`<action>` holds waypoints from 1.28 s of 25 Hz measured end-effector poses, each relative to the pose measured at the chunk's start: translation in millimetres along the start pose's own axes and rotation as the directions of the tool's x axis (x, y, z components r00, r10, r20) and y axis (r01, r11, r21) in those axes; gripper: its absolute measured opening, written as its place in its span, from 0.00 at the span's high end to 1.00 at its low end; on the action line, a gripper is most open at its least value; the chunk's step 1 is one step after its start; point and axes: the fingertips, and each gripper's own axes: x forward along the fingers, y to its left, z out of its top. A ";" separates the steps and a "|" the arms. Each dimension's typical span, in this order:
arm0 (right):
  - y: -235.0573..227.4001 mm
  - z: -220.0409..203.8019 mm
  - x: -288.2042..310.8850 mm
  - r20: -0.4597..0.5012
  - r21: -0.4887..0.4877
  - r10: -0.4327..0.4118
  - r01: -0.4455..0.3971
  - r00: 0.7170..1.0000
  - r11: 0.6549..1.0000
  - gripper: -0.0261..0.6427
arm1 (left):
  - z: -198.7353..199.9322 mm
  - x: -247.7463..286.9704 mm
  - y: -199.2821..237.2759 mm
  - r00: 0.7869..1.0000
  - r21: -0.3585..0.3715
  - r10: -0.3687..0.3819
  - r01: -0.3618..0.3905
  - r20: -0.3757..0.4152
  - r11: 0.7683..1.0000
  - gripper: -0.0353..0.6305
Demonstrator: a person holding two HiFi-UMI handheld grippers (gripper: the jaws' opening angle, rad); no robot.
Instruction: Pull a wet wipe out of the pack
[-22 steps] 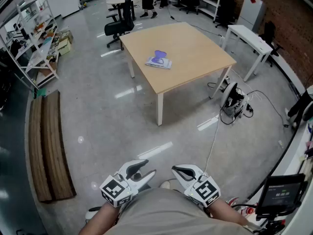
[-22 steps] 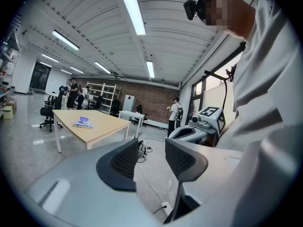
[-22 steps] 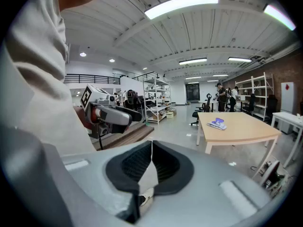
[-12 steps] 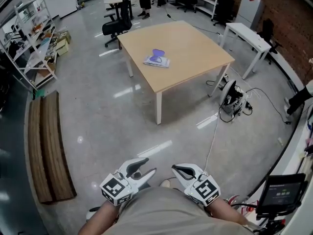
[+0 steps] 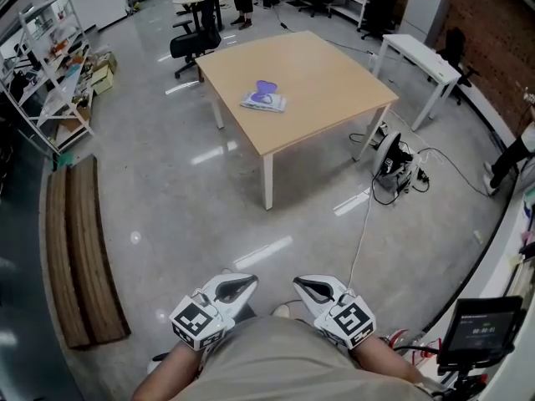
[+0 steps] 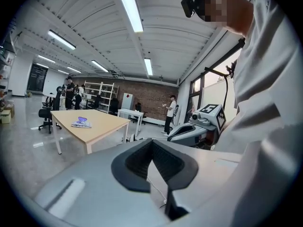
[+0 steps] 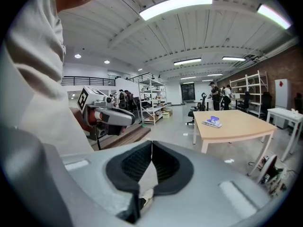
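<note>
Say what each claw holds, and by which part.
Nothing: the left claw and right claw are both shut and empty; the pack lies on the table.

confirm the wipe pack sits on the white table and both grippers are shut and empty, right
No: the wipe pack sits on the wooden table, as the head view shows. The left gripper and right gripper are shut and empty.

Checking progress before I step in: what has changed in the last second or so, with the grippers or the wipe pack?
The left gripper has closed: its jaws, seemingly a little apart before, are now together on nothing. The head view shifted slightly, so the table sits a bit higher in frame. Unchanged: right gripper shut and empty at the person's waist; pack untouched on the table.
</note>
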 end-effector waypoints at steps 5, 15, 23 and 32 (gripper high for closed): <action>-9.2 -1.1 -3.7 0.009 0.010 -0.025 0.025 1.000 1.000 0.96 | 3.6 13.1 1.5 1.000 0.022 -0.027 0.028 -0.002 0.999 0.94; -26.1 -11.7 4.1 -0.002 0.020 0.017 -0.017 1.000 1.000 0.96 | -1.0 33.8 14.6 0.999 -0.011 -0.016 0.015 -0.034 1.000 0.94; -52.8 2.6 34.2 0.002 0.031 -0.005 0.005 1.000 1.000 0.96 | 9.7 48.8 52.2 0.998 -0.037 -0.059 0.058 -0.020 0.998 0.94; -77.6 41.7 87.8 -0.045 0.000 -0.094 0.094 0.995 0.996 0.96 | 29.5 50.5 123.7 0.993 -0.015 -0.117 0.117 0.005 0.993 0.94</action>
